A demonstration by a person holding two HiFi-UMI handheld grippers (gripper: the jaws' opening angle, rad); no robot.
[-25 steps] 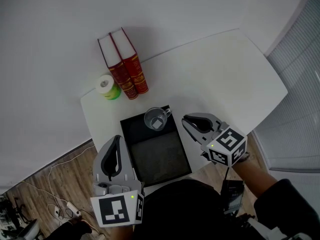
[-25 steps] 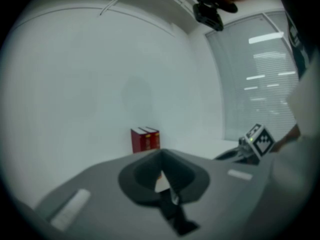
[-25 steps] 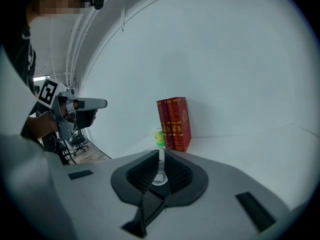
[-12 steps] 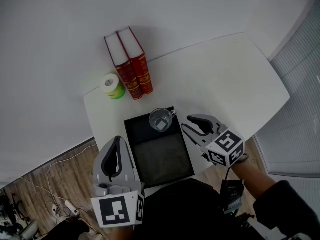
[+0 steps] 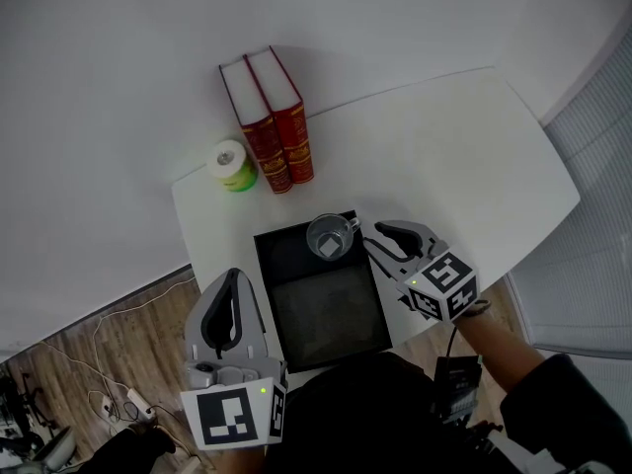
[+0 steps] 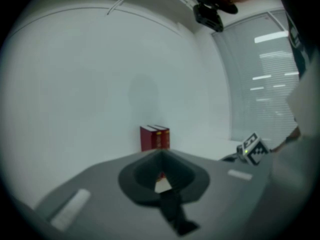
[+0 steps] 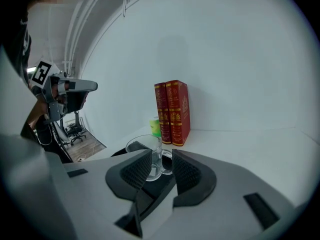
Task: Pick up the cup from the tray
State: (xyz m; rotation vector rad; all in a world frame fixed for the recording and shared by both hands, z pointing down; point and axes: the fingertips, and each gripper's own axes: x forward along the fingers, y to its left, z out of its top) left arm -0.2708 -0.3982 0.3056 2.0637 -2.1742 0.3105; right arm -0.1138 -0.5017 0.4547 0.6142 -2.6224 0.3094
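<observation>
A clear glass cup (image 5: 329,236) with a handle stands upright at the far end of the black tray (image 5: 326,309). My right gripper (image 5: 372,238) is just right of the cup, level with its handle, and apart from it. Its jaws have just been opening and stand open with nothing between them. In the right gripper view the cup (image 7: 143,146) shows just beyond the right gripper (image 7: 161,159), its handle in line with the gap. My left gripper (image 5: 234,276) hangs left of the tray near the table's front edge, shut and empty. The left gripper (image 6: 161,156) points toward the books.
Two red books (image 5: 276,117) stand against the wall behind the tray, with a green-and-white roll (image 5: 232,164) to their left. The white table (image 5: 464,156) stretches right toward window blinds (image 5: 592,225). Cables lie on the wooden floor (image 5: 109,363) at the left.
The right gripper's jaws have opened from shut to wide. It has come lower and closer to the cup's handle side. The left gripper has barely moved.
</observation>
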